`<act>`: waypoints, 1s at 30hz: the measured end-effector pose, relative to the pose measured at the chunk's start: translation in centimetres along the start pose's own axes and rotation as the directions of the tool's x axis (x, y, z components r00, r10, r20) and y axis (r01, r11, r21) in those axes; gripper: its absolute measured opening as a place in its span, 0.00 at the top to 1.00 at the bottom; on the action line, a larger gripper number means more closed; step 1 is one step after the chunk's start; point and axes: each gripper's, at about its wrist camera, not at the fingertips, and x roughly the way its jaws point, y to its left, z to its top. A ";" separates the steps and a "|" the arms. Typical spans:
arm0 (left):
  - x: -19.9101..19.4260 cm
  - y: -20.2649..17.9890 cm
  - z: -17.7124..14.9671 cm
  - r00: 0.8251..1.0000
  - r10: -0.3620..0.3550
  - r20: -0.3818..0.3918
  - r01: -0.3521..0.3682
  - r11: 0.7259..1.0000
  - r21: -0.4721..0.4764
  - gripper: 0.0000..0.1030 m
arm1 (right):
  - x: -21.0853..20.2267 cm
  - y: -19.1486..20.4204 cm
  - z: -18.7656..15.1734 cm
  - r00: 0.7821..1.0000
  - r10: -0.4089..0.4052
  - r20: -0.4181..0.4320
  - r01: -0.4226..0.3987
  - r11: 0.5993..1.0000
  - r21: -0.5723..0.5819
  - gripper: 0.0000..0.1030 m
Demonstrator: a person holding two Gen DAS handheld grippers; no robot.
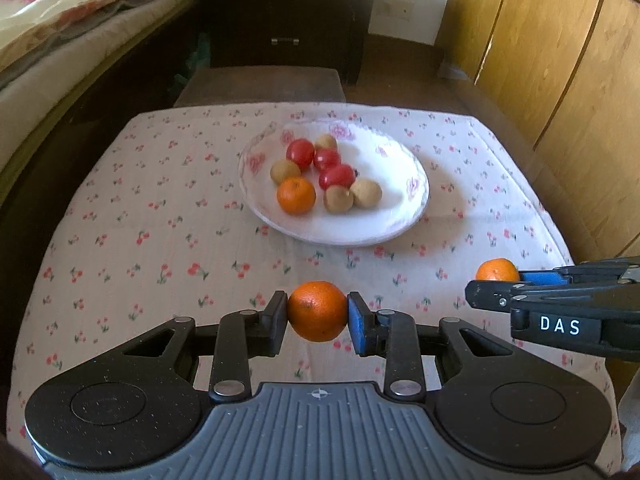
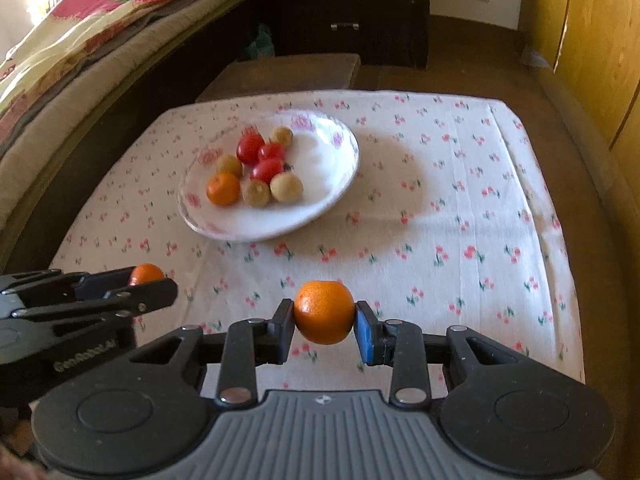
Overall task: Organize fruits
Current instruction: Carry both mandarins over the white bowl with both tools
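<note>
My left gripper (image 1: 317,312) is shut on an orange mandarin (image 1: 317,310) and holds it over the near part of the table. My right gripper (image 2: 324,314) is shut on a second mandarin (image 2: 324,312). Each gripper shows in the other's view, the right one (image 1: 496,280) with its mandarin (image 1: 497,269) and the left one (image 2: 150,280) with its mandarin (image 2: 146,273). A white flowered plate (image 1: 384,224) at the table's middle holds a third mandarin (image 1: 296,195), three red tomatoes (image 1: 326,159) and several brown round fruits (image 1: 365,193). The plate also shows in the right wrist view (image 2: 304,216).
The table wears a white cloth with small red flowers (image 1: 160,220). A bed with a patterned blanket (image 1: 60,12) runs along the left. A dark drawer cabinet (image 1: 286,12) and a low brown stool (image 1: 260,84) stand behind the table. Wooden wardrobe doors (image 1: 560,60) line the right.
</note>
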 end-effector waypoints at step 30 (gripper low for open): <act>5.5 -0.4 5.9 0.998 0.062 0.018 -0.062 0.998 0.017 0.61 | 5.9 0.6 7.6 0.999 -0.018 0.040 0.020 0.999 -0.039 0.68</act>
